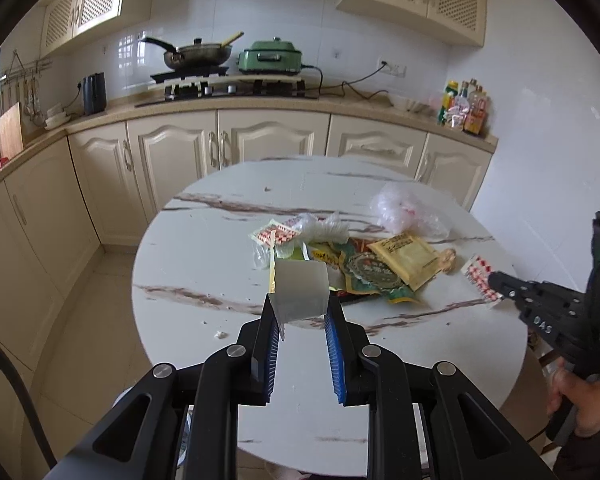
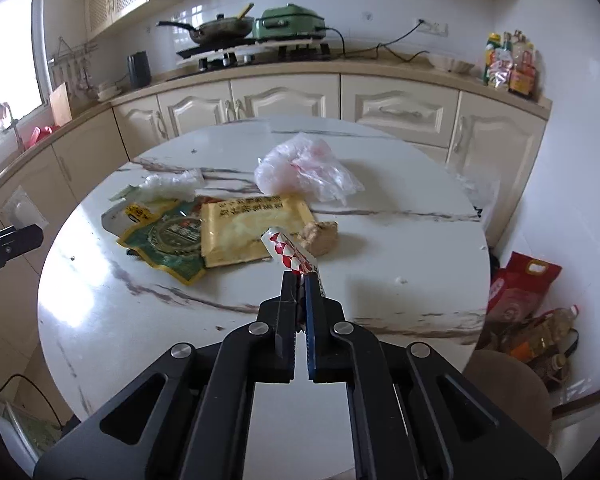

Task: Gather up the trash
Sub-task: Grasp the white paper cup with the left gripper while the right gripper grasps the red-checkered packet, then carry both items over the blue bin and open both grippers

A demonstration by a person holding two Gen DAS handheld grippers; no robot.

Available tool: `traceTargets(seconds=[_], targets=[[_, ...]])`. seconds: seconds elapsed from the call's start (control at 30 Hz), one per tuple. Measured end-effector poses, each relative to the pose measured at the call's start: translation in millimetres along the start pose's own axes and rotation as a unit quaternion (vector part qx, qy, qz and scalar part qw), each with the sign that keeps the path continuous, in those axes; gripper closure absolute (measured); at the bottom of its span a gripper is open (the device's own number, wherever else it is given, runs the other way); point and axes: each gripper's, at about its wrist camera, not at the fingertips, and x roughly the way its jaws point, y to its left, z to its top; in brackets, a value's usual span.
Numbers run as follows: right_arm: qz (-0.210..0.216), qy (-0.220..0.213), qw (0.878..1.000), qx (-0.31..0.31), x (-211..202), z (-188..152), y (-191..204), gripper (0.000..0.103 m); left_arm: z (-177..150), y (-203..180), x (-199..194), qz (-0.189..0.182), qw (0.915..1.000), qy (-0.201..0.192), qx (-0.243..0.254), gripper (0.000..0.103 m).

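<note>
Trash lies in a heap on the round marble table (image 1: 204,280): a clear crumpled wrapper (image 1: 324,228), a green packet (image 1: 372,276), a yellow packet (image 1: 408,258) and, further back, a thin plastic bag (image 1: 404,210). On the left side, my left gripper (image 1: 300,312) stands moderately spread and pinches a small grey-white box (image 1: 300,294) between its blue pads (image 1: 332,344); I cannot tell what the box is. On the right side, my right gripper (image 2: 300,280) is pressed almost together on a red-and-white checked wrapper (image 2: 288,250), held above the table just beside a brown lump (image 2: 320,236). The text on the packets is too small to read.
</note>
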Motion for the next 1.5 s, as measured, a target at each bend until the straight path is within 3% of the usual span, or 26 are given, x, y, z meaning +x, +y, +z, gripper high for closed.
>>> traceTargets(seconds=[0.23,0.5,0.7,0.93,1.07,1.23,1.33,1.5], targets=[[0.022,-0.019,1.0,-0.006,-21,7,21,0.099,-5,5,-32,0.007,0.9998,-0.018,0.005,0.085],[0.058,-0.076,0.994,-0.046,-62,34,66,0.099,-9,13,-66,0.019,0.9988,-0.044,-0.002,0.085],[0.112,-0.11,0.983,-0.095,-80,55,132,0.099,-17,41,-103,0.056,0.9957,-0.072,-0.015,0.085],[0.206,-0.115,0.958,-0.162,-75,59,243,0.099,-40,101,-140,0.127,0.9874,-0.079,-0.053,0.085],[0.259,-0.096,0.94,-0.202,-59,50,313,0.099,-60,146,-152,0.176,0.9782,-0.063,-0.09,0.085],[0.315,-0.041,0.917,-0.243,-16,25,394,0.099,-92,203,-140,0.228,0.9627,-0.017,-0.144,0.085],[0.333,0.013,0.906,-0.26,29,-1,437,0.099,-112,230,-118,0.236,0.9564,0.017,-0.171,0.085],[0.334,0.11,0.896,-0.271,117,-45,470,0.099,-142,277,-61,0.224,0.9477,0.084,-0.211,0.085]])
